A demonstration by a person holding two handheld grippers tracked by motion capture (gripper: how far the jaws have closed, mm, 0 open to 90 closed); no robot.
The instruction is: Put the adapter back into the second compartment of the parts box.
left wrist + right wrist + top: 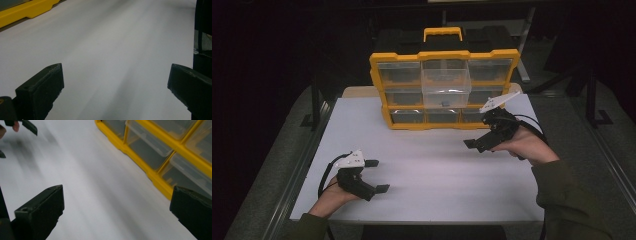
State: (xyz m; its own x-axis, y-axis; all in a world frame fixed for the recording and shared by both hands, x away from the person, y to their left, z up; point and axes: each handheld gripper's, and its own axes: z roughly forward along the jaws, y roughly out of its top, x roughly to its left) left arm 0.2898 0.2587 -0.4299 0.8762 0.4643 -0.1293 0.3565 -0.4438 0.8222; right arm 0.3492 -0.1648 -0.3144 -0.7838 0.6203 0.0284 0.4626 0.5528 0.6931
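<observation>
Yellow drawer organizer (443, 85) stands upright at the far edge of the white tabletop (427, 165), carry handle (442, 33) on top, clear drawers in three rows. Middle drawer (446, 92) is pulled out toward me, small dark item (443, 104) in it (too small to tell what). My right gripper (477, 142) is near the organizer's lower right corner, just in front of it and not touching, jaws spread wide with nothing between them; grey three-cornered plate (499, 101) on top tilts up toward the cabinet. From the right gripper view the yellow frame (152, 176) and bottom-row drawers (147, 146) run diagonally past my right-hand jaw, bare tabletop between the jaws, motion blur on the surface. My left gripper (378, 175) is well apart from the organizer, near the front left of the tabletop, jaws released too, empty, pointing right across the table. In the left gripper view a strip of the organizer's yellow base (25, 11) sits top left, otherwise plain white tabletop between the jaws. Cable (326, 172) loops off the left gripper's back.
</observation>
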